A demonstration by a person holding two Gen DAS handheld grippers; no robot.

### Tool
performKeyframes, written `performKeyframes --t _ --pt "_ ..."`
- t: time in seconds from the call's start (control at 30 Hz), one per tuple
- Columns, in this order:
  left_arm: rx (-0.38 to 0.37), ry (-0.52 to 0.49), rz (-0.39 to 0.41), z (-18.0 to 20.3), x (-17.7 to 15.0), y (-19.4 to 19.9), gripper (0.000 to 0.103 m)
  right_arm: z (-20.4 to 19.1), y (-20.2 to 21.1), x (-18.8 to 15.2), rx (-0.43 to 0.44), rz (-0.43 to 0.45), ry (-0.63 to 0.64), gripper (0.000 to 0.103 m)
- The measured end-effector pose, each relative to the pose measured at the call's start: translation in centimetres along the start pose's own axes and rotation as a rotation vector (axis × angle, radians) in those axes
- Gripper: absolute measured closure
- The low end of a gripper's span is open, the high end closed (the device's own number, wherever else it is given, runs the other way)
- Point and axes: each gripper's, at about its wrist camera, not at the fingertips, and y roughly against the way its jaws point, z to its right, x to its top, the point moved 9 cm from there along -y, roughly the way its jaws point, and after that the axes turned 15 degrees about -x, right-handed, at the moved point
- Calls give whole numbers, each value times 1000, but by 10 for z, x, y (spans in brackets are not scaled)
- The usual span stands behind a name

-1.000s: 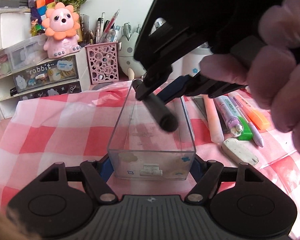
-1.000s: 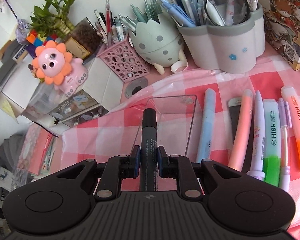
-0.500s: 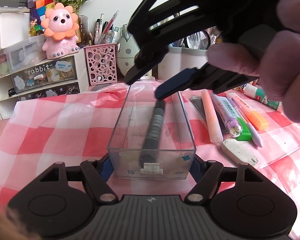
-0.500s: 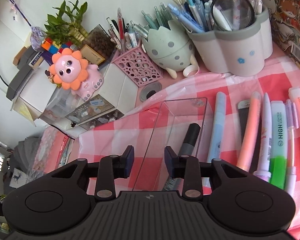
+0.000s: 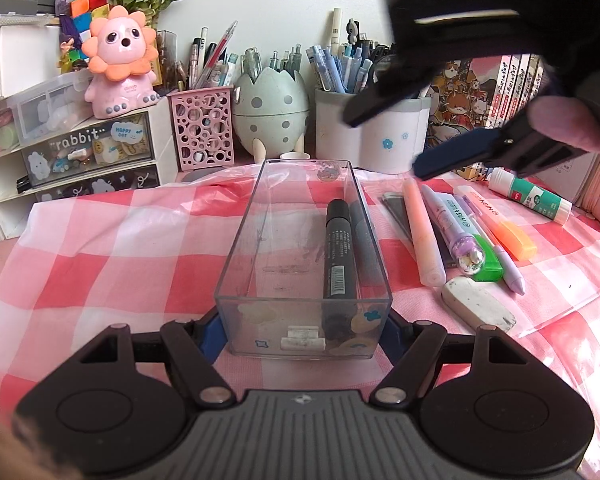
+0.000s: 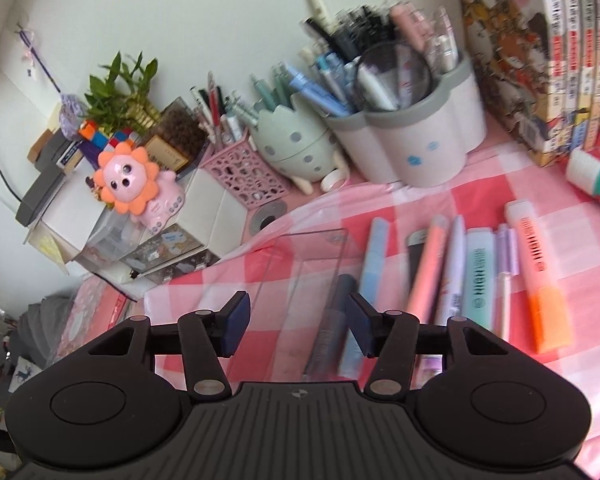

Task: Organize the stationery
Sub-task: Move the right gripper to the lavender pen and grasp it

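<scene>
My left gripper [image 5: 302, 332] is shut on the near end of a clear plastic box [image 5: 240, 240], one pad on each side wall. A black marker [image 5: 337, 248] lies inside the box along its right wall. My right gripper [image 6: 298, 326] hovers above and to the right of the box, shown in the left wrist view as the right gripper [image 5: 404, 136]. Its jaws are opening and no pad touches anything; the marker [image 6: 332, 332] lies below them in the box. Loose on the checked cloth to the right lie a blue pen [image 6: 370, 264], a pink pen [image 5: 422, 236], a green highlighter [image 5: 470, 236] and an orange highlighter [image 5: 500, 220].
A white eraser [image 5: 478, 306] and a glue stick [image 5: 530, 196] lie right of the box. Along the back stand a pink mesh holder [image 5: 204, 128], an egg-shaped holder [image 5: 270, 108], a white pen cup [image 5: 372, 136], books [image 5: 516, 76], and drawers [image 5: 88, 160] with a lion toy [image 5: 120, 60].
My right gripper let go of the black marker, which dropped into the box and settled along its right wall. That gripper opened and drew away up and to the right. The left one stayed still.
</scene>
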Motion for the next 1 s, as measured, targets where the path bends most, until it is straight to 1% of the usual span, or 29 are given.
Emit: performKeyframes --t 0.3,0.47,0.67,0.77,0.87,1.0 --pt "0 0 0 0 0 0 55 40 13 3 -77 63 -21 40" --pt "0 0 0 0 0 0 55 61 13 0 -105 73 -54 39" --pt "0 0 0 0 0 0 55 86 8 -7 -170 91 -83 39" --pt "0 0 0 0 0 0 55 99 4 -6 -195 97 -106 41" --pt "-1 0 -1 0 0 0 55 109 0 -8 -215 93 -121 46" --pt "0 0 -1 -1 0 0 55 111 -1 -11 -221 113 -100 51"
